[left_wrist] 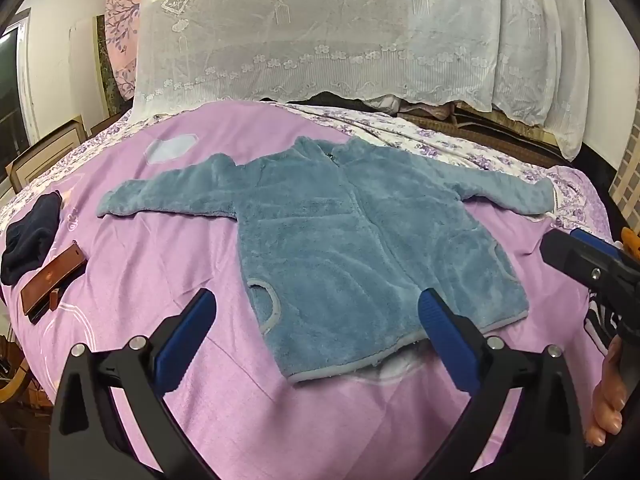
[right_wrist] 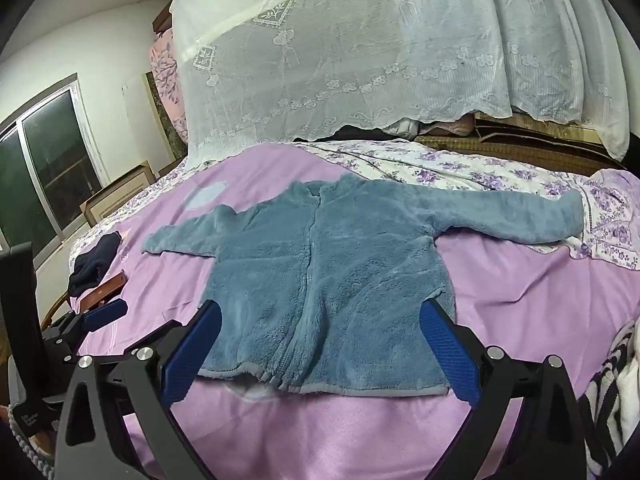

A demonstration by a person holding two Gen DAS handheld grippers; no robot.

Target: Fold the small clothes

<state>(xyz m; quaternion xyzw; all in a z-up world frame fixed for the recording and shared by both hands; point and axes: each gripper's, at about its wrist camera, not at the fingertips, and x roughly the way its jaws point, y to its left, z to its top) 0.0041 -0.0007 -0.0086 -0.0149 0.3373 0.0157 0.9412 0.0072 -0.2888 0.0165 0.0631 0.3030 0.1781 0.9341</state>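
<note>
The blue fleece jacket lies flat, sleeves spread, on the purple bedspread just ahead of both grippers. The left gripper and right gripper gape wide, holding nothing. Soft, light and floppy, the jacket probably pinches best at a cuff or hem corner.

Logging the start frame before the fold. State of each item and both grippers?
blue fleece jacket: flat on the bed, front up, closed down the front, sleeves spread, unfolded.
left gripper: open, holding nothing, above the jacket hem.
right gripper: open, holding nothing, above the jacket hem.
dark garment: bunched, at the bed's left edge.
brown case: lying flat beside it.
purple blanket: spread, lightly creased.
</note>
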